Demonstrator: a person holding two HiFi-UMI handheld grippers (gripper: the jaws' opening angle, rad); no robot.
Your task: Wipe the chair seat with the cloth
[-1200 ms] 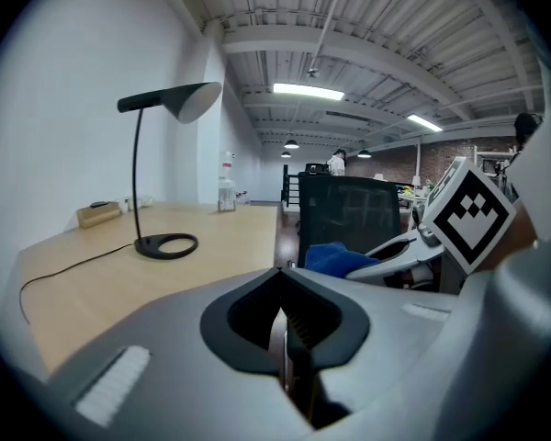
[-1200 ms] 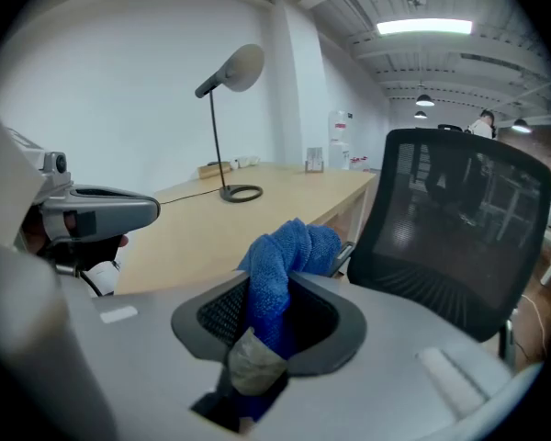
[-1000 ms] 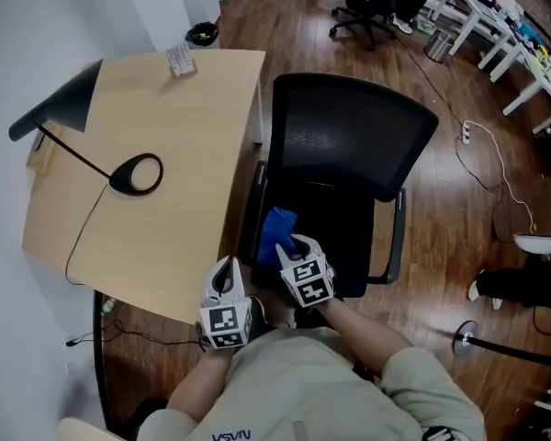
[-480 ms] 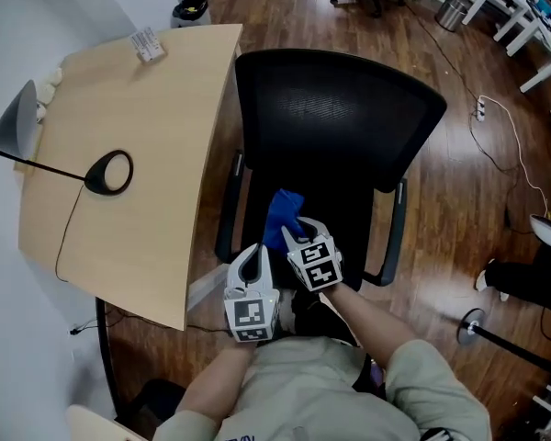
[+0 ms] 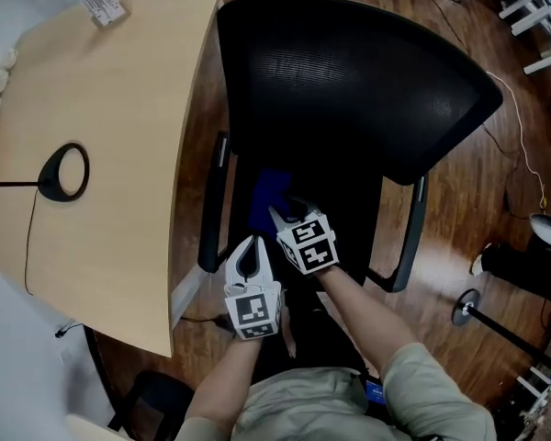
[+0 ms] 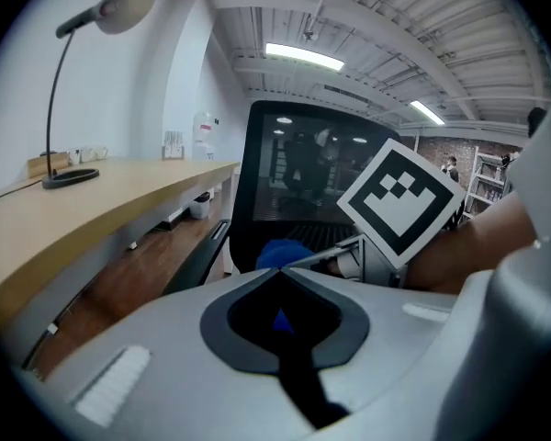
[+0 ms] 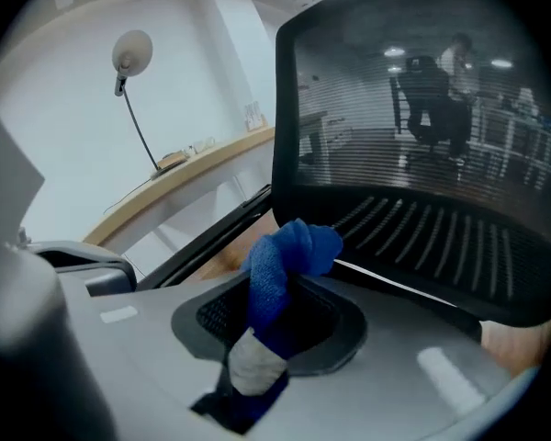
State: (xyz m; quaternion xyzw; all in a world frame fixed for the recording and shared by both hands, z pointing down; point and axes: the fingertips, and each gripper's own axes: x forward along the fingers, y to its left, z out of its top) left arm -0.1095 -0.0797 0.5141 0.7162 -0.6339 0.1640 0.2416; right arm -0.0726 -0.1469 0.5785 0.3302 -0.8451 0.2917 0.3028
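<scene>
Head view's evenly lit and fairly sharp, with soft glare on the wood floor (image 5: 445, 237) right of the chair (image 5: 349, 81), whose black seat swallows detail. Both gripper views are heavy fisheye with dark corners. The ceiling strip lights (image 6: 303, 56) blow out a bit in the left one. The left claw (image 6: 278, 272) and right claw (image 7: 289, 283) look mushy up close, while the blue cloth (image 7: 289, 251) looks clearer.

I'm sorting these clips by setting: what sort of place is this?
Most likely an office: a black mesh office chair stands at a pale wooden desk with a desk lamp on it, under ceiling strip lights.
</scene>
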